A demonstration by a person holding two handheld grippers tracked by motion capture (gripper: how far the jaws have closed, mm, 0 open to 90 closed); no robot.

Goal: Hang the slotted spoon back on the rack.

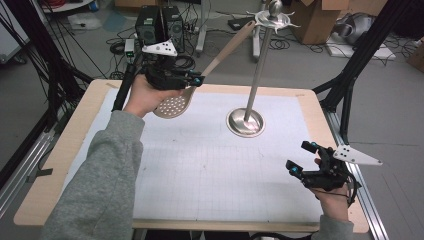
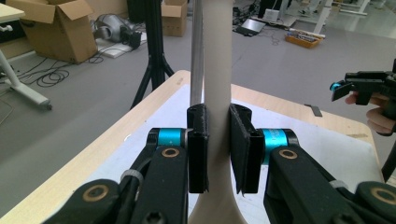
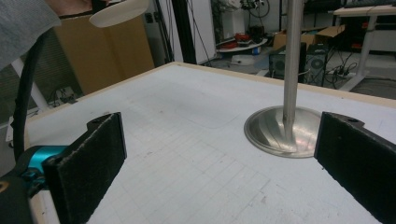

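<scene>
A beige slotted spoon (image 1: 172,105) hangs in the air over the table's far left, its perforated bowl low and its long handle slanting up to the right. My left gripper (image 1: 197,79) is shut on the handle just above the bowl; in the left gripper view the pads (image 2: 198,149) press both sides of the handle (image 2: 218,70). The handle's tip comes close to the hook crown (image 1: 274,19) of a metal stand (image 1: 259,70); whether it touches I cannot tell. My right gripper (image 1: 300,157) stays open near the table's right edge, with nothing between its jaws (image 3: 224,163).
The stand's round base (image 1: 245,122) sits on the white gridded mat (image 1: 200,165) at the back centre. The wooden table edge (image 1: 60,150) frames the mat. Black tripod legs (image 1: 350,75), cables and cardboard boxes (image 1: 320,15) lie on the floor beyond.
</scene>
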